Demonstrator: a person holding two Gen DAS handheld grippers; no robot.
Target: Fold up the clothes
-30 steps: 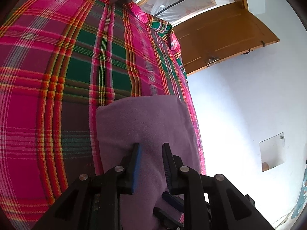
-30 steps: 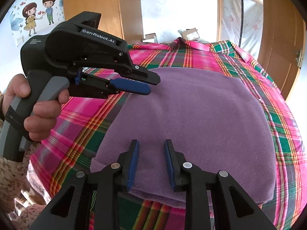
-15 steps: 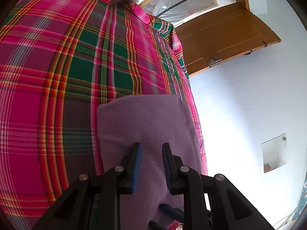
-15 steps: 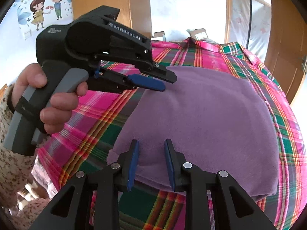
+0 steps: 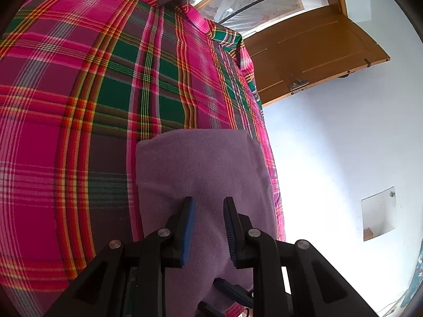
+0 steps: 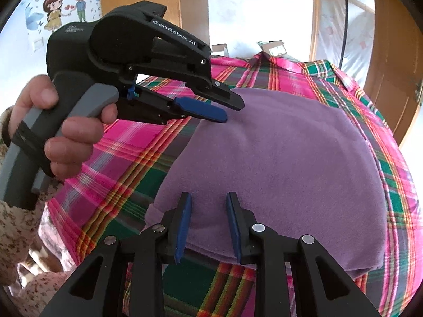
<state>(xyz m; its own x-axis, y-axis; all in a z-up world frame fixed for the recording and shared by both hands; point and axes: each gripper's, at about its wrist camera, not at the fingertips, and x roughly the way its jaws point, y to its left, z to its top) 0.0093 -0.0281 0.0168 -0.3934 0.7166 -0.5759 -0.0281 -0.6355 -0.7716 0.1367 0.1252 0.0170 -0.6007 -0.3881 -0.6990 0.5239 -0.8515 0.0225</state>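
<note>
Both tongs hover over a purple fleece garment [image 6: 290, 163] that lies folded flat on a bed with a pink-and-green plaid bedspread [image 5: 79, 105], and neither pair has a grip on anything. The right tongs [image 6: 207, 224] stand parted and empty just above the near edge of the fleece, blue pads either side of the hem. The left tongs [image 5: 207, 227] sit over the fleece's near end with the jaws likewise apart, nothing between them; from the right wrist view they hang above the fleece's far-left corner, held by a hand [image 6: 66, 132] in a floral sleeve.

The danger from here, as I judge it: the fleece looks thick and layered, so a pinch at that near edge could catch only the top layer and peel the fold open. It also lies close to the bed's edge on the right of the left tongs, so a careless drag could pull it off the side.

How many layers the stack holds can't be read, and what kind of garment it is stays hidden in the fold. The near edge is partly blocked by the right tongs' own frame, and the fisheye bends the outline
</note>
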